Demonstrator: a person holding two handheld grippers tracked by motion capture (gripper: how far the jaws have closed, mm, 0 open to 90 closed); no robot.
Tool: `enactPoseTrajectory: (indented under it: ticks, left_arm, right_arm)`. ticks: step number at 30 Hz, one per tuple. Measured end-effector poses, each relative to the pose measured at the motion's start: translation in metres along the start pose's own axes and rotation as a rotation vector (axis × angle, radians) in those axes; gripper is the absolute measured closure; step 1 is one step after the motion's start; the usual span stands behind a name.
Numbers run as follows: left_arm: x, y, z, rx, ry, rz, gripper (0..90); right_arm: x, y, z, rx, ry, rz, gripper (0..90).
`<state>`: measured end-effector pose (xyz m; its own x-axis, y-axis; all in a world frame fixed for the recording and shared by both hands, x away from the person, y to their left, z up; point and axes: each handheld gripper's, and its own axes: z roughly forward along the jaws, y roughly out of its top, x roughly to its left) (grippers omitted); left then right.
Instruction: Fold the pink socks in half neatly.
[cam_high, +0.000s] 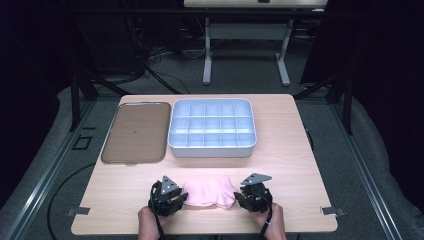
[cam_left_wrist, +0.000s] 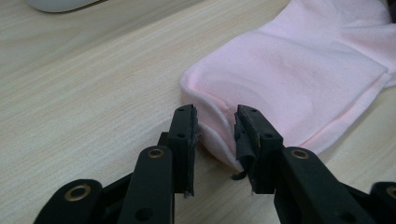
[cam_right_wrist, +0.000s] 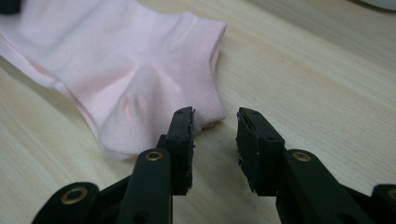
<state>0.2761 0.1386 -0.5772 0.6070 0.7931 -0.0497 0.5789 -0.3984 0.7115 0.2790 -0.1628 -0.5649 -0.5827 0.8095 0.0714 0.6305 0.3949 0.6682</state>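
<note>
A pale pink sock (cam_high: 210, 194) lies flat near the front edge of the wooden table (cam_high: 285, 170), between my two grippers. My left gripper (cam_high: 181, 198) is at the sock's left end. In the left gripper view its jaws (cam_left_wrist: 215, 133) stand on either side of the rounded edge of the sock (cam_left_wrist: 299, 70), with a fold of fabric in the gap and no clear squeeze on it. My right gripper (cam_high: 240, 197) is at the sock's right end. In the right gripper view its jaws (cam_right_wrist: 215, 133) are apart, with the corner of the sock (cam_right_wrist: 126, 65) beside one pad.
Behind the sock stands a white box (cam_high: 210, 151) divided into several empty compartments. A brown flat tray (cam_high: 135, 132) lies to its left. A person's hands hold the grippers at the table's front edge. Bare wood extends to both sides of the sock.
</note>
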Motion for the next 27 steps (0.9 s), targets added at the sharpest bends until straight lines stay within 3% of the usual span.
enactPoseTrajectory:
  ticks: [3,6,8,12,14,16,20,23,26,27]
  left_arm:
    - [0.003,-0.003,0.001,-0.023,-0.007,-0.008,66.9]
    - [0.003,-0.003,0.002,-0.026,-0.011,0.0,66.9]
    - [0.004,-0.002,0.002,-0.021,-0.01,0.013,66.9]
    - [0.009,-0.001,0.004,-0.029,-0.019,0.045,66.8]
    - [0.011,-0.002,0.004,-0.039,-0.025,0.041,65.0]
    - [0.018,-0.01,0.003,-0.088,-0.048,-0.015,56.7]
    - [0.016,-0.012,-0.004,-0.142,-0.046,-0.013,52.5]
    - [0.015,-0.013,-0.005,-0.144,-0.044,-0.017,52.0]
    - [0.014,-0.015,-0.004,-0.132,-0.049,-0.022,53.4]
    - [0.013,-0.016,-0.004,-0.125,-0.045,-0.022,55.5]
  right_arm:
    - [0.003,0.005,-0.002,-0.035,0.023,-0.002,66.9]
    - [0.008,0.009,0.008,0.027,0.0,-0.057,68.6]
    - [0.009,0.009,0.011,0.047,-0.013,-0.069,69.6]
    - [0.008,0.006,0.013,0.051,-0.023,-0.055,70.8]
    - [0.008,0.005,0.012,0.045,-0.036,-0.055,70.7]
    - [0.008,0.004,0.012,0.04,-0.036,-0.044,69.7]
    - [-0.004,0.001,0.011,0.018,0.05,0.035,65.0]
    - [-0.008,0.005,0.003,0.005,0.056,0.038,65.4]
    - [-0.006,0.009,0.001,-0.004,0.054,0.021,65.8]
    - [-0.004,0.014,0.003,0.011,0.047,-0.005,67.1]
